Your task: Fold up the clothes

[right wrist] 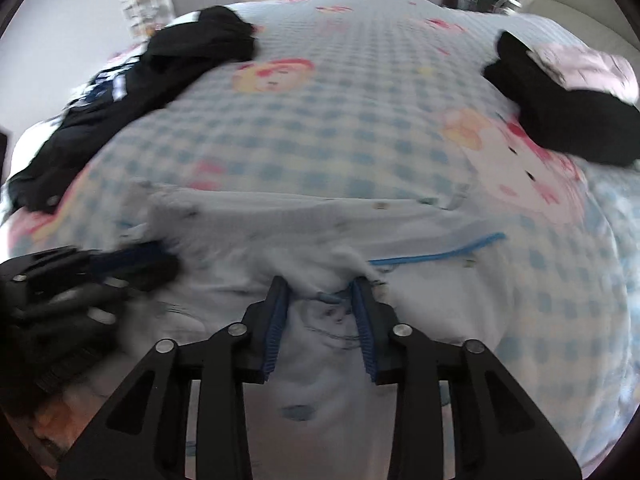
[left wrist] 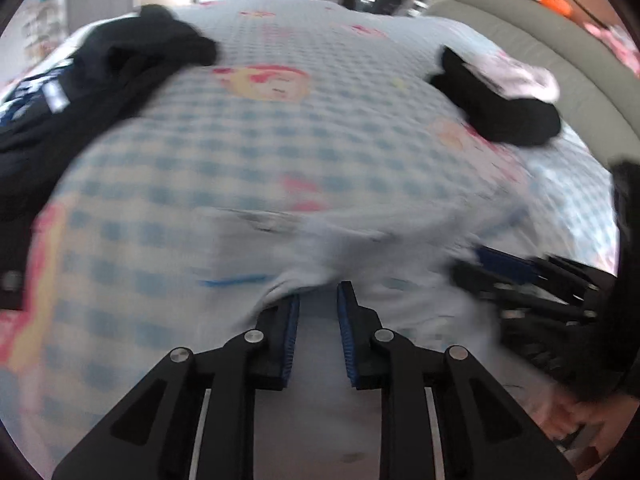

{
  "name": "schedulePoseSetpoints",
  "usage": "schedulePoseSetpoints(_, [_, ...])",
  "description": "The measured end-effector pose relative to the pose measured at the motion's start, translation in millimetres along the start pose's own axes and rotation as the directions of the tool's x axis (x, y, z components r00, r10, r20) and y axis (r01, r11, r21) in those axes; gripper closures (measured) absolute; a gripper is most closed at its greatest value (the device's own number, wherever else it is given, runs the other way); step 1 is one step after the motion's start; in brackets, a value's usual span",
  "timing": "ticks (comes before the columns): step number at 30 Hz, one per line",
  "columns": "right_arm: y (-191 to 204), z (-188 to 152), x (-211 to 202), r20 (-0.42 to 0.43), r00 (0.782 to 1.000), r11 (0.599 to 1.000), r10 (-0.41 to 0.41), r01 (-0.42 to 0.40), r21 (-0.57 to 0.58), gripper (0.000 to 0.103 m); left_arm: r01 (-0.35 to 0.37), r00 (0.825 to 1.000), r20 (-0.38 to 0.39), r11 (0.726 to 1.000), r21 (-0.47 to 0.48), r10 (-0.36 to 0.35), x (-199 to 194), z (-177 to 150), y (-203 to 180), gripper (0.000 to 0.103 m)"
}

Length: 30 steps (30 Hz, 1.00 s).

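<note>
— Where's the free space on the bed?

— Mostly in the middle. The checked blue-and-white bedspread (right wrist: 320, 128) lies bare across its centre. A dark crumpled garment (right wrist: 132, 92) with white lettering sprawls along the left side, right out to that edge. On the right, near the grey padded headboard (left wrist: 540, 52), sits a black folded piece (right wrist: 568, 112) with a pale pink garment (right wrist: 588, 68) resting on top of it. Between those two heaps there's open cloth.

— And the thing being folded?

— The pale blue garment (right wrist: 320, 232) is at the near edge of the bed, spread wide but rumpled, with a bright blue cord (right wrist: 440, 256) trailing across it to the right. Its far edge runs fairly straight across the bedspread; the near part is bunched into wrinkles.

— What are the tongs doing?

— The right gripper (right wrist: 320, 292) has its jaws apart with a ruck of the pale blue cloth pushed up between the tips, not pinched. The left gripper (left wrist: 318, 300) is spread too, its tips at a fold of the same garment, just beside its partner. The picture is blurred, so finer detail I can't make out.
</note>
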State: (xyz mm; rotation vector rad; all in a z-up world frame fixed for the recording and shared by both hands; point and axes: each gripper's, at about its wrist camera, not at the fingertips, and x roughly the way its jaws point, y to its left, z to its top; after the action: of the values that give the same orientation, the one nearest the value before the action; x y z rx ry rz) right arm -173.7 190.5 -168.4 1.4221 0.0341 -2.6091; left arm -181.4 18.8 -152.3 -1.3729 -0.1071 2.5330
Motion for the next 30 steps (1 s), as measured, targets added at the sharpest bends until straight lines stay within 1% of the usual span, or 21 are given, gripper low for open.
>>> schedulePoseSetpoints(1, [-6, 0, -1, 0.005, 1.0, 1.0, 0.004, -0.004, 0.006, 0.071, 0.005, 1.0, 0.007, 0.999, -0.032, -0.005, -6, 3, 13, 0.084])
schedulePoseSetpoints(3, [-12, 1, -14, 0.03, 1.0, 1.0, 0.007, -0.008, 0.011, 0.071, 0.031, 0.999, 0.018, 0.997, -0.069, -0.03, -14, 5, 20, 0.08])
schedulePoseSetpoints(6, [-10, 4, -34, 0.081, 0.996, 0.998, 0.027, -0.031, 0.049, 0.06, 0.091, 0.995, 0.04, 0.996, -0.013, -0.09, -21, 3, 4, 0.078])
schedulePoseSetpoints(7, [-5, 5, -34, 0.076, 0.996, 0.997, 0.056, -0.06, 0.046, 0.06, 0.079, 0.996, 0.04, 0.997, 0.026, -0.08, -18, 2, -6, 0.078])
schedulePoseSetpoints(8, [4, 4, -29, 0.053, 0.997, 0.998, 0.061, -0.062, 0.015, 0.06, 0.067, 0.997, 0.041, 0.996, 0.065, -0.07, -15, 1, -15, 0.077])
schedulePoseSetpoints(9, [15, 4, -22, 0.027, 0.999, 0.999, 0.046, -0.045, -0.029, 0.06, 0.049, 0.998, 0.038, 0.994, 0.098, -0.053, -12, 1, -24, 0.077])
schedulePoseSetpoints(10, [22, 2, -15, 0.012, 1.0, 0.998, 0.008, -0.007, -0.061, 0.06, 0.005, 1.0, 0.017, 0.995, 0.097, -0.007, -3, 2, -22, 0.077])
schedulePoseSetpoints(11, [26, 1, -9, 0.004, 0.999, 0.995, -0.044, 0.044, -0.087, 0.06, 0.003, 1.0, -0.004, 0.998, 0.063, -0.003, 3, 2, -10, 0.077])
schedulePoseSetpoints(12, [22, 0, -4, -0.007, 0.998, 0.995, -0.063, 0.063, -0.081, 0.061, 0.0, 1.0, -0.025, 1.0, 0.03, 0.001, 10, 3, 2, 0.077])
schedulePoseSetpoints(13, [12, 0, -5, -0.015, 0.998, 0.997, -0.056, 0.055, -0.05, 0.061, -0.005, 0.999, -0.042, 1.0, -0.002, 0.005, 15, 4, 14, 0.077])
schedulePoseSetpoints(15, [-8, 1, -15, -0.016, 1.0, 1.0, -0.022, 0.022, 0.008, 0.068, -0.014, 1.0, -0.012, 0.999, -0.042, 0.014, -1, 4, 30, 0.075])
schedulePoseSetpoints(16, [-16, 1, -23, -0.004, 1.0, 1.0, -0.013, 0.013, 0.021, 0.067, -0.01, 1.0, 0.011, 0.998, -0.058, 0.011, -12, 4, 35, 0.073])
schedulePoseSetpoints(18, [-26, 1, -41, 0.031, 0.997, 0.997, -0.065, 0.063, 0.047, 0.065, 0.006, 0.999, 0.037, 0.998, -0.056, -0.004, -26, 2, 30, 0.072])
schedulePoseSetpoints(20, [-28, -1, -50, 0.037, 0.999, 0.996, -0.015, 0.012, 0.086, 0.065, 0.031, 0.999, 0.045, 1.0, -0.001, -0.031, -38, -6, 9, 0.069])
schedulePoseSetpoints(21, [-24, -3, -53, 0.038, 0.999, 0.995, 0.012, -0.015, 0.096, 0.065, 0.032, 0.999, 0.038, 0.999, 0.021, -0.033, -36, -11, 0, 0.064])
schedulePoseSetpoints(22, [-17, -7, -53, 0.036, 0.999, 0.996, 0.022, -0.025, 0.081, 0.065, 0.033, 0.999, 0.03, 0.999, 0.044, -0.034, -34, -16, -9, 0.058])
schedulePoseSetpoints(24, [1, -16, -51, 0.031, 0.999, 0.999, 0.024, -0.025, 0.028, 0.064, 0.029, 0.999, 0.014, 0.996, 0.09, -0.031, -30, -26, -27, 0.056])
schedulePoseSetpoints(26, [8, -26, -40, 0.0, 0.999, 0.999, -0.032, 0.032, -0.027, 0.064, -0.048, 0.999, -0.006, 0.987, 0.154, 0.05, -17, -36, -35, 0.053])
schedulePoseSetpoints(27, [11, -32, -33, -0.016, 0.998, 0.996, -0.067, 0.066, -0.055, 0.064, -0.049, 0.998, -0.017, 0.986, 0.157, 0.052, -16, -36, -31, 0.053])
schedulePoseSetpoints(29, [-3, -37, -30, -0.034, 0.998, 0.998, -0.059, 0.058, -0.019, 0.064, -0.054, 0.998, -0.035, 0.985, 0.161, 0.061, -16, -35, -22, 0.053])
schedulePoseSetpoints(30, [-14, -38, -32, -0.035, 0.999, 0.999, -0.027, 0.028, 0.023, 0.064, -0.081, 0.996, -0.026, 0.987, 0.142, 0.085, -22, -33, -14, 0.053])
